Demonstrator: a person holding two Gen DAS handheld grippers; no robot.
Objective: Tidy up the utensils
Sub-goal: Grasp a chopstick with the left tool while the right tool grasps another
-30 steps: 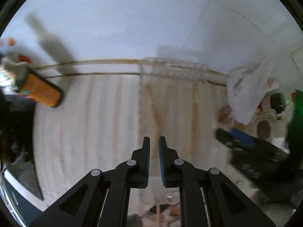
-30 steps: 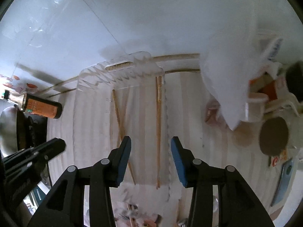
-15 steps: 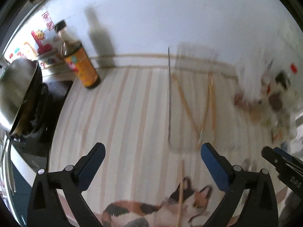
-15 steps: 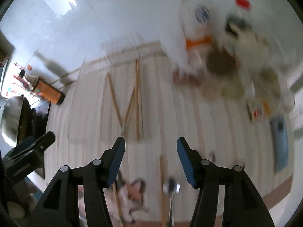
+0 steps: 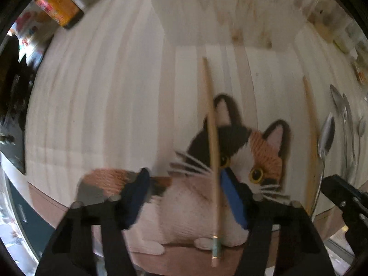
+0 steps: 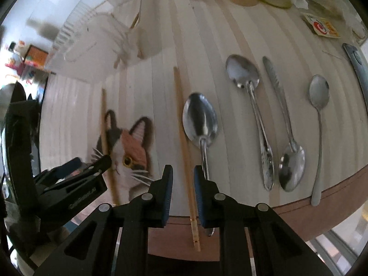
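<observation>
Two wooden chopsticks lie on a striped mat with a cat picture. In the left wrist view my left gripper (image 5: 184,184) is open around one chopstick (image 5: 212,142), which lies close to the right finger. In the right wrist view my right gripper (image 6: 182,179) is open, its jaws narrowly astride the other chopstick (image 6: 184,138) without clamping it. Several metal spoons lie to the right: a large one (image 6: 200,119), another (image 6: 243,71) and a small one (image 6: 318,92). A clear plastic tray (image 6: 92,36) stands at the back left.
The mat's brown front edge (image 6: 322,197) is close below the grippers. An orange bottle (image 5: 58,5) stands at the back left beside a dark stove (image 5: 13,87). Packets and cups (image 6: 322,26) crowd the back right. The left gripper's body (image 6: 69,184) is beside my right one.
Both grippers have dropped from above the tray to the mat's front edge. The left jaws have narrowed around one chopstick; the right jaws have narrowed around the other.
</observation>
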